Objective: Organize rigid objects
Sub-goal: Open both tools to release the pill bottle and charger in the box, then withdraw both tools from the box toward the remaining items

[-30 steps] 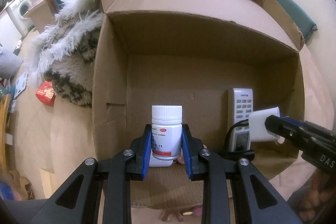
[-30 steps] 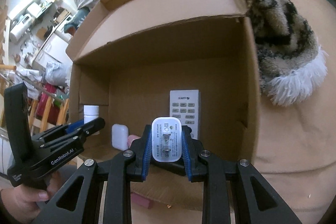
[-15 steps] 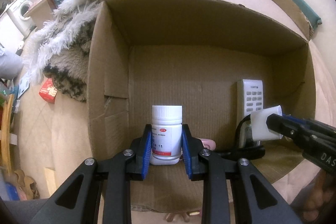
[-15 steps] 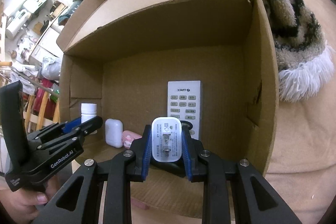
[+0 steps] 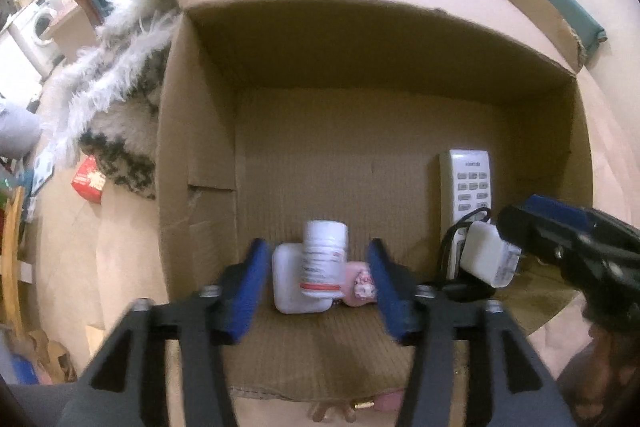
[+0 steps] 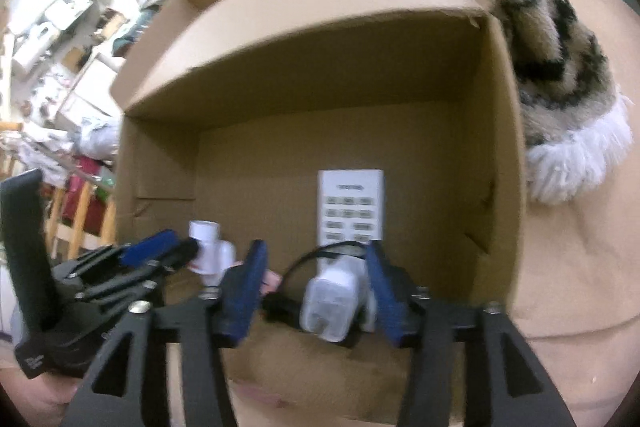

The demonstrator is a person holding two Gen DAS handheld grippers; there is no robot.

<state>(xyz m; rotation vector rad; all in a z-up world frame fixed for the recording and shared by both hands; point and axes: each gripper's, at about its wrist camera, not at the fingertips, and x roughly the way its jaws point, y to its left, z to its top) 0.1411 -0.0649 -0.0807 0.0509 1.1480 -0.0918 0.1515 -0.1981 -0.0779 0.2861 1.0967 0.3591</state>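
We see both grippers reaching into an open cardboard box (image 5: 200, 167) that lies on its side, its opening toward us.

The left gripper (image 5: 316, 283) has its fingers (image 5: 250, 291) parting, and the blue pads stand clear on either side of a white pill bottle (image 5: 323, 259). The bottle stands free on the box floor between them, leaning a little, with a gap at each pad. Just behind it sits a small white rounded case (image 5: 286, 281), and to its right a pink object (image 5: 362, 285) that is too blurred for us to name.

The right gripper (image 6: 316, 291) is opening as well. Between its fingers (image 6: 244, 295) is a white plug-in charger (image 6: 332, 301), tilted, with a black cable (image 6: 320, 253) curling up behind it. The left pad is well off the charger; it sits close against the right pad, and in this blur we cannot say for sure whether they touch. It seems to rest on the box floor over a dark mass of cable.

A white remote control (image 6: 351, 205) lies flat on the box floor behind the charger, near the right wall. Outside the box, a furry patterned throw (image 6: 560, 67) lies against its side.
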